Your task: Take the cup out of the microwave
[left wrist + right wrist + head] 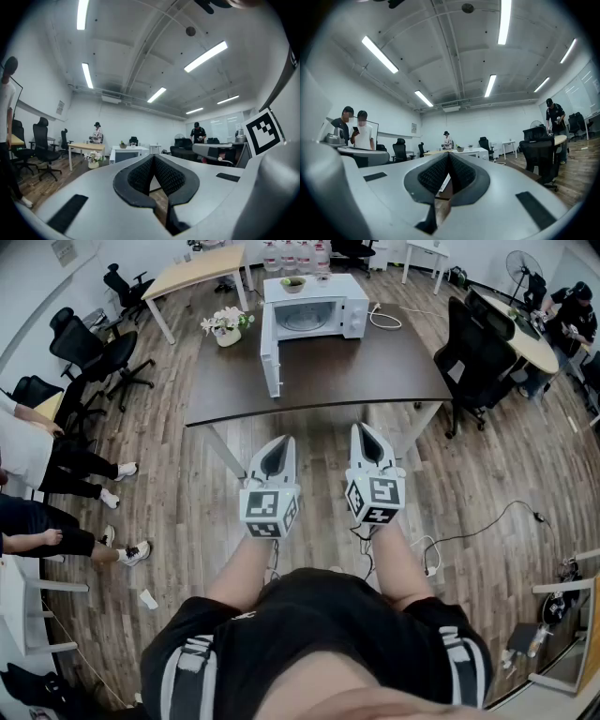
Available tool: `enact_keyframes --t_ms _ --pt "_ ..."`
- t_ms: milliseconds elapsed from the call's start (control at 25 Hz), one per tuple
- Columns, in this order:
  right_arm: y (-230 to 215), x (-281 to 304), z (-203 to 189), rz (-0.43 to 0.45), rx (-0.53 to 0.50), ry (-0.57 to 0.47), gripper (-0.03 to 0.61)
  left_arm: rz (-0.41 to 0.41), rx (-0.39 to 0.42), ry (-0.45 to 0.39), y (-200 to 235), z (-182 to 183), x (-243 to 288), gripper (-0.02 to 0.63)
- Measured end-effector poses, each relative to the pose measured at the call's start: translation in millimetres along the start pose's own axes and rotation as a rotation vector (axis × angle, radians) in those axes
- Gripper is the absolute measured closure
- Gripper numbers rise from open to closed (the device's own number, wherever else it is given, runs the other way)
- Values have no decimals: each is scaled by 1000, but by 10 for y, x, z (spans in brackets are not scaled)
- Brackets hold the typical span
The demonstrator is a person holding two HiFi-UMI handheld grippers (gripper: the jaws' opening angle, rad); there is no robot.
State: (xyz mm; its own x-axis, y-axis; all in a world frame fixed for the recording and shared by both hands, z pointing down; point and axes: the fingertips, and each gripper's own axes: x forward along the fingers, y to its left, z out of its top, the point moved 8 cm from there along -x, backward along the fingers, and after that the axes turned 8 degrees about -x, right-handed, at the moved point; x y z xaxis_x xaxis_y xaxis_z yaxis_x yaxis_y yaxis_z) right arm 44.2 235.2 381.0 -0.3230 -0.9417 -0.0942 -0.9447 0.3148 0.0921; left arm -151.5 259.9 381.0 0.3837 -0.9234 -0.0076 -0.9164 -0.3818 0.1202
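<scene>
A white microwave stands at the far side of a dark brown table, its door swung open toward me. The cavity looks pale and I cannot make out a cup inside it. A small bowl sits on top of the microwave. My left gripper and right gripper are held side by side in front of the table's near edge, both level and pointing at the table. Each one's jaws are shut with nothing between them. The left gripper and the right gripper views each show the microwave small and far off.
A pot of white flowers stands on the table left of the microwave. Black office chairs flank the table's right side and more chairs stand at the left. People's legs are at the left. A cable lies on the wooden floor.
</scene>
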Motion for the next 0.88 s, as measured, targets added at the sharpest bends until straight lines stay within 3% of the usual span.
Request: enact_keyframes --t_ms 320,880 --pt "-83 -93 38 -6 30 -21 577 23 9 2 -89 43 -50 611" --pt "-457 -281 -67 57 20 -18 577 73 23 -2 -598 -118 -11 611"
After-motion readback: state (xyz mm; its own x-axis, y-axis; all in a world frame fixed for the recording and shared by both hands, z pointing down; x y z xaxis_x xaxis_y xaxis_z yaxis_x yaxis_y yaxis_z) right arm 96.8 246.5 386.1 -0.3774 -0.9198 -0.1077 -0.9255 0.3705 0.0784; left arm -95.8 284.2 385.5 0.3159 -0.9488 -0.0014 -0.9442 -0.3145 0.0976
